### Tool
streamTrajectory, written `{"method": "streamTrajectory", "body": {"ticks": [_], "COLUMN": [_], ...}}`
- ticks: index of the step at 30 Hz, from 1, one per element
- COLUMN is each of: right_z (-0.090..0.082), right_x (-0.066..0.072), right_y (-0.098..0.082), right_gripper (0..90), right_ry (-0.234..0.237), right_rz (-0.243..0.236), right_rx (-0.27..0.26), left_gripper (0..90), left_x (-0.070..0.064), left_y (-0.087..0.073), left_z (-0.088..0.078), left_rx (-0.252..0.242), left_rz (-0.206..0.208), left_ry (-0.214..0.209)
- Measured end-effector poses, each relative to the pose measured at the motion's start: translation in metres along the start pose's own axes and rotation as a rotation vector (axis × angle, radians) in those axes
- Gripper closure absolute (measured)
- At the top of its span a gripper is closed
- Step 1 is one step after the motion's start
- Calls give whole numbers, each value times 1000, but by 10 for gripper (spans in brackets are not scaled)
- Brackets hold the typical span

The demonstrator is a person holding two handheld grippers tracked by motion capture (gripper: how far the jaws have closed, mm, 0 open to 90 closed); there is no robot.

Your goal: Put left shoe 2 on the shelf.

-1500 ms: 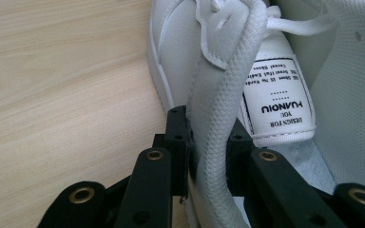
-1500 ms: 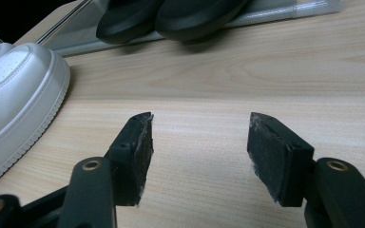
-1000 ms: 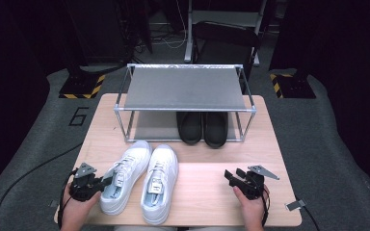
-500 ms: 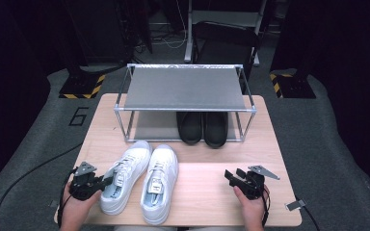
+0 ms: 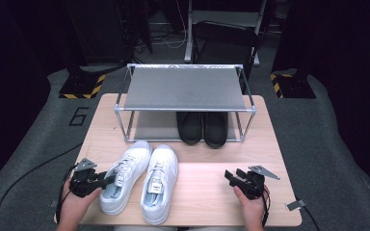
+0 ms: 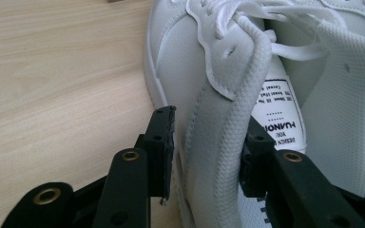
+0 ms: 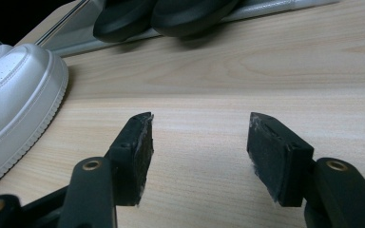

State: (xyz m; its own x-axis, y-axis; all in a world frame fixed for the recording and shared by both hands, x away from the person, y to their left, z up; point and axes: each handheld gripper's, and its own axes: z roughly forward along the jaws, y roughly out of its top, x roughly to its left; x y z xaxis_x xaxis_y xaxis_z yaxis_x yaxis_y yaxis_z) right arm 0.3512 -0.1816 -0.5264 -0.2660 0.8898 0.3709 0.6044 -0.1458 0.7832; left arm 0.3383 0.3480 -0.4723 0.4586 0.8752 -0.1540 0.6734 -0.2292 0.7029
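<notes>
Two white sneakers stand side by side at the table's front left, the left one (image 5: 125, 179) and the right one (image 5: 160, 182). My left gripper (image 5: 107, 180) sits at the left sneaker's outer side. In the left gripper view the sneaker's padded collar wall (image 6: 218, 95) stands between the jaws of my left gripper (image 6: 209, 142), which have just been opening. A gap shows at the outer pad, so it is open. My right gripper (image 5: 231, 176) rests open on bare wood at the front right, and nothing lies between the jaws of this gripper (image 7: 199, 142).
A two-tier metal shoe rack (image 5: 185, 89) stands at the back of the table, with a pair of black shoes (image 5: 204, 127) on its lower shelf. Bare tabletop (image 5: 202, 192) lies between the sneakers and the right gripper.
The left gripper's jaws look slightly wider apart at the sneaker's collar. Both hands and the sneakers stay where they were.
</notes>
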Motion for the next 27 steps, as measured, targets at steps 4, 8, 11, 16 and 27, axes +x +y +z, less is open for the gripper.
{"method": "streamTrajectory", "body": {"ticks": [4, 8, 11, 16, 27], "right_z": [0, 1, 0, 1, 1], "right_x": [0, 0, 1, 0, 0], "right_y": [0, 0, 0, -1, -1], "right_gripper": [411, 412, 412, 411, 412], "right_ry": [2, 4, 4, 9, 16], "right_rz": [-2, -6, 0, 6, -1], "right_rx": [0, -4, 0, 5, -4], "left_gripper": [663, 694, 719, 719, 787], "left_x": [-2, -4, -5, -1, -1], "left_y": [0, 3, 0, -1, -6], "left_z": [0, 3, 4, 4, 5], "left_rx": [2, 39, 19, 26, -10], "left_rz": [26, 88, 77, 134, 56], "left_ry": [-2, 28, 36, 8, 24]}}
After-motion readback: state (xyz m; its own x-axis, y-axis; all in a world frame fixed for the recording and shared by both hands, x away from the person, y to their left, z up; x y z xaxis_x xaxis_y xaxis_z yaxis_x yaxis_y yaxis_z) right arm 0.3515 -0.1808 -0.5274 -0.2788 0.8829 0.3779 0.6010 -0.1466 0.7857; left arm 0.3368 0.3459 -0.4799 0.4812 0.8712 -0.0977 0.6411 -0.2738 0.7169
